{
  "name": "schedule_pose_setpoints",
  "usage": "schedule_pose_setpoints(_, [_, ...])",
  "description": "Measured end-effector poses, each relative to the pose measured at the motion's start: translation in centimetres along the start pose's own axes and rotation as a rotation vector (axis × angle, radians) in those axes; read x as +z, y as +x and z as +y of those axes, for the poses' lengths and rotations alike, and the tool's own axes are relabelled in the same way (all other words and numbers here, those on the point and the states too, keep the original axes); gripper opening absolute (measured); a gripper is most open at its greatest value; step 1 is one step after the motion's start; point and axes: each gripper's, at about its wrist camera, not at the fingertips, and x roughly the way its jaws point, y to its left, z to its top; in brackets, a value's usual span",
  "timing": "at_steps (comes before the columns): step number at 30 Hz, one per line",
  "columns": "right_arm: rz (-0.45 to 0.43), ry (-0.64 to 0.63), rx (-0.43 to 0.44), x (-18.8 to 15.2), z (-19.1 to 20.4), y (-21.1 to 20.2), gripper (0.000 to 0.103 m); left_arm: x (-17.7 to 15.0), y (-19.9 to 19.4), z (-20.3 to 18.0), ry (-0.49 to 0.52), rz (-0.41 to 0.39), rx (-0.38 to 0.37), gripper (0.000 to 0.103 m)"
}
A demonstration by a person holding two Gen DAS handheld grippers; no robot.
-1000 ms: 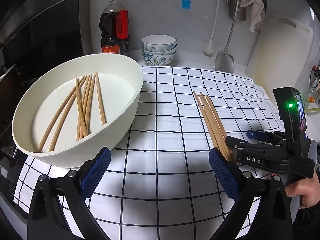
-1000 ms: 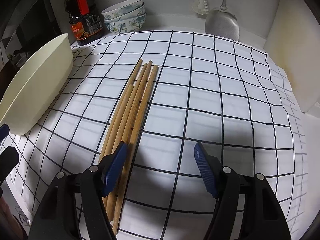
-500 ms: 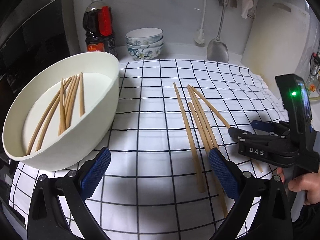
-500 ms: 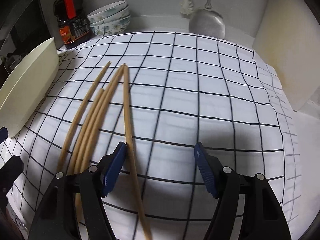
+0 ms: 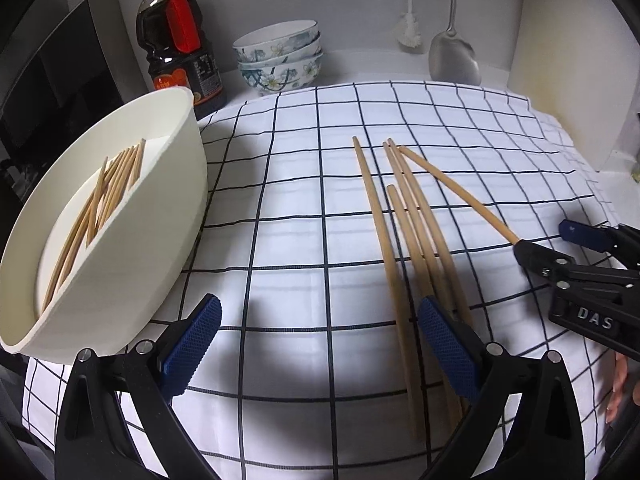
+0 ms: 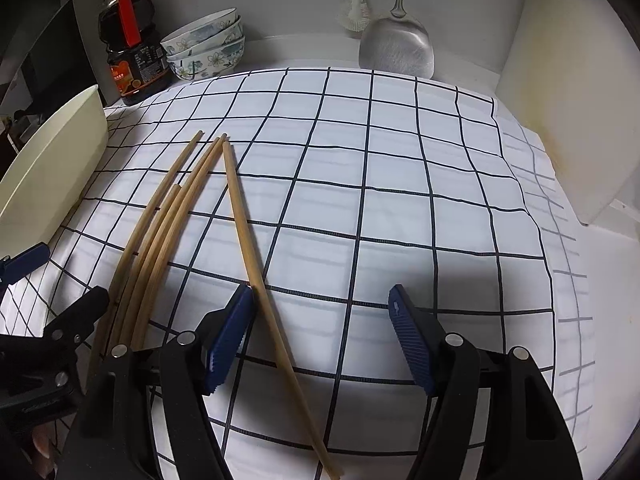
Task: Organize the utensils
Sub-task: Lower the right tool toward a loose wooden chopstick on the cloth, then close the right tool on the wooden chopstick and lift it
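place: we think a home kitchen | why: we see a big bottle of dark sauce [image 5: 176, 36], stacked flower bowls [image 5: 280, 56], a metal spatula [image 5: 454, 56] and a dish brush [image 5: 408, 32] hanging on the wall, chopsticks [image 5: 404, 240] on a checked cloth [image 5: 300, 208]

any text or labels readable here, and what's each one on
"DAS": white letters on the black body of the right tool, seen from the left wrist.
Dark sauce bottle: its orange and black labels carry print, too small and blurred to read.
Nothing else shows text.
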Motion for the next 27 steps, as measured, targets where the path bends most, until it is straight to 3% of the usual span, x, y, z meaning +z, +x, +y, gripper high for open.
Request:
schedule_pose_setpoints(3, [-0.004,0.001,-0.001,0.1,0.1,0.0,0.067,0.1,1.0,0.1,-0.004,0.047,-0.005,0.097])
schedule_pose_setpoints(11, [-0.03,-0.015,0.007,0.2,1.0,0.3,0.067,1.4,2.2,0.7,-0.051,0.07,-0.027,0.098])
schedule_pose_setpoints(14, [-0.052,-0.027,0.019,0.2,1.4,0.3,0.058,1.8,2.7,0.9,-0.077,0.065,-0.055,0.095])
schedule_pose_setpoints(18, [-0.071,-0.054,0.016,0.4,2.0,0.1,0.028,2.2,2.1,0.5,-0.058,0.03,-0.067,0.063])
schedule_pose_setpoints(20, [-0.071,-0.067,0.017,0.4,2.3,0.0,0.018,2.2,1.8,0.2,-0.046,0.014,-0.079,0.037])
schedule_pose_setpoints(21, [-0.07,-0.075,0.017,0.3,2.5,0.0,0.01,2.1,1.6,0.0,-0.038,0.01,-0.088,0.015])
schedule_pose_setpoints(22, [-0.069,-0.08,0.013,0.3,2.6,0.0,0.009,2.1,1.5,-0.1,-0.036,0.012,-0.095,0.008])
schedule_pose_setpoints(27, [-0.069,-0.02,0.031,0.4,1.6,-0.1,0.006,1.6,1.2,0.3,-0.055,0.016,-0.142,0.007])
